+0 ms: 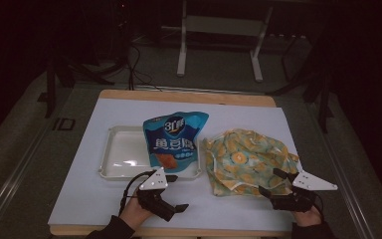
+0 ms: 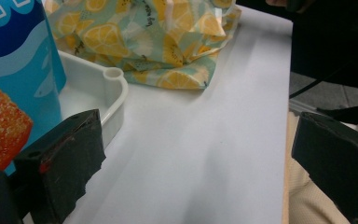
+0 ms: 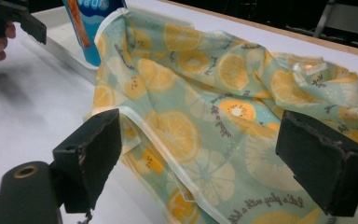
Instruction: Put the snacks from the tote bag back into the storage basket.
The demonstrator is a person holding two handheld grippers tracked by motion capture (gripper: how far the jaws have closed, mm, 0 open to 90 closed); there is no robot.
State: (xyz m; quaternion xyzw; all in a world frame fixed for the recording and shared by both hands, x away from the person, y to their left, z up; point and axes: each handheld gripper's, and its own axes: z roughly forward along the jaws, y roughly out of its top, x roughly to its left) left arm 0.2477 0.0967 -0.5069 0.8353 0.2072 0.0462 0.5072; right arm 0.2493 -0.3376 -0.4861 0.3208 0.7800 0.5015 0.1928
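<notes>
Lemon-print bag (image 1: pixel 246 160) crumpled at tabletop (image 1: pixel 104 196) right, near edge straddled by right gripper (image 1: pixel 272 181), fingers spread, not clamped. Left gripper (image 1: pixel 175 191) fingers wide apart over bare tabletop before white tray (image 1: pixel 113 154). Blue snack pouch (image 1: pixel 171 139) hides tray's right part. Open room front centre.

Blue, white & lemon-print on the table, we've got it all in shot.

We see the snack bag (image 1: pixel 174 139) in bright blue w/ white lettering, paler blue waves and an orange-red crumbed piece pictured low on the front. The tray (image 1: pixel 117 154) is plain white, on a white table sheet (image 1: pixel 87 189). The cloth bag (image 1: pixel 246 159) is pale mint green w/ yellow-orange citrus slices, dark script text, whitish edging. Both grippers' jaws are matt black.
</notes>
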